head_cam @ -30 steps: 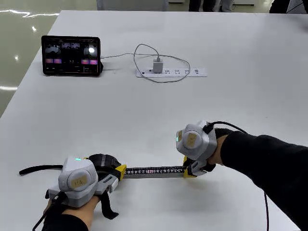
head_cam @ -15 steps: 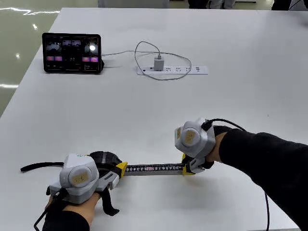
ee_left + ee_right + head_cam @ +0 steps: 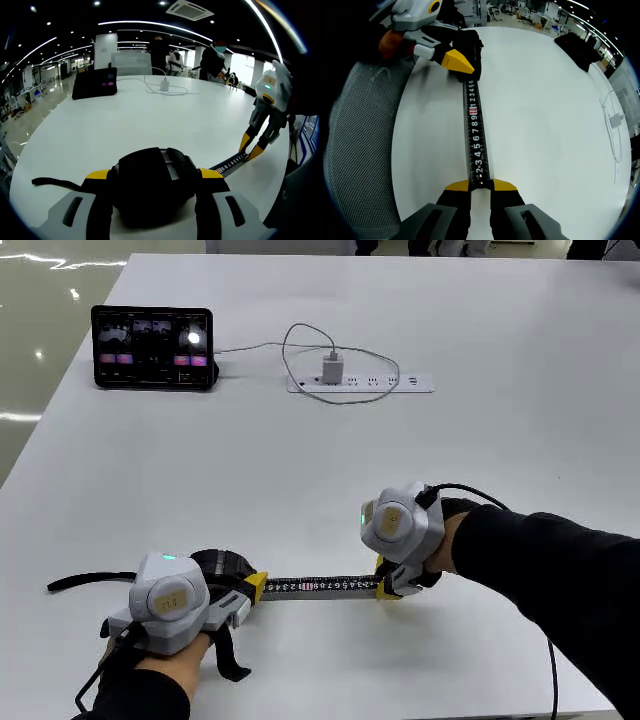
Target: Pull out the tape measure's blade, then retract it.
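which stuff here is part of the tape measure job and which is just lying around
In the job:
tape measure
blade
left hand-held gripper
right hand-held gripper

Lying about:
tablet
power strip
charger with cable

Matt black tape measure [image 3: 152, 185], smooth table [image 3: 300, 470]

The table [image 3: 300, 470] is plain white. The tape measure case [image 3: 220, 565] is black, with a black strap [image 3: 85, 583]. Its blade [image 3: 475, 130] is dark with white numerals and one red-backed figure. The left tool [image 3: 155, 175] and right tool [image 3: 480, 186] are pale grey, with dark jaws tipped in yellow. In the head view each carries a tan square patch and a small green light. The sleeve [image 3: 540, 570] is black. The tablet [image 3: 152, 347] is black-framed, its dark screen dotted with pink and purple tiles. The power strip [image 3: 360, 384] and charger [image 3: 331, 370] are white. The floor [image 3: 40, 330] is glossy grey-green.
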A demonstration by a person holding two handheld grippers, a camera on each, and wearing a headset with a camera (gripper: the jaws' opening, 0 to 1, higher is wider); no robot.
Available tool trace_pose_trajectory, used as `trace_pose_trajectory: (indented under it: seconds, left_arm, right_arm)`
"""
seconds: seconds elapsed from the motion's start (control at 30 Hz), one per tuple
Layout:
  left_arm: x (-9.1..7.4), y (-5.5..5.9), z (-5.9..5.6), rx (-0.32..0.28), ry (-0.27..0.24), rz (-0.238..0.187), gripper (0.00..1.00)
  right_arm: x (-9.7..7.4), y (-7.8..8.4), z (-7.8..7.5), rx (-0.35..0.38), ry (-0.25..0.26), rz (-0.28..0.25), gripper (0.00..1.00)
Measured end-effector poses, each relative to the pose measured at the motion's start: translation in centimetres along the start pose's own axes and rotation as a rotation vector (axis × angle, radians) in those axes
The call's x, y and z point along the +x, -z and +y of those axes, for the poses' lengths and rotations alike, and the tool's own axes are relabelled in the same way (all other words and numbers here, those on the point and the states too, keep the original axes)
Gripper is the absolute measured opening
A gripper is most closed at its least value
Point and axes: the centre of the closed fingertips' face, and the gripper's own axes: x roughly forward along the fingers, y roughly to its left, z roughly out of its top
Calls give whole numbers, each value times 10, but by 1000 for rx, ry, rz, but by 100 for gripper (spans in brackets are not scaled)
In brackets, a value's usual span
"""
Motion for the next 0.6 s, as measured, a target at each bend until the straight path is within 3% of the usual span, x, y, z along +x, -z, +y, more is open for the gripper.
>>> trace_pose_trajectory:
  seconds: [0.6]
  left_arm:
    - [0,0,0,3,1,5,62]
  right_arm:
    - [2,-6,1,-1,4,10,10]
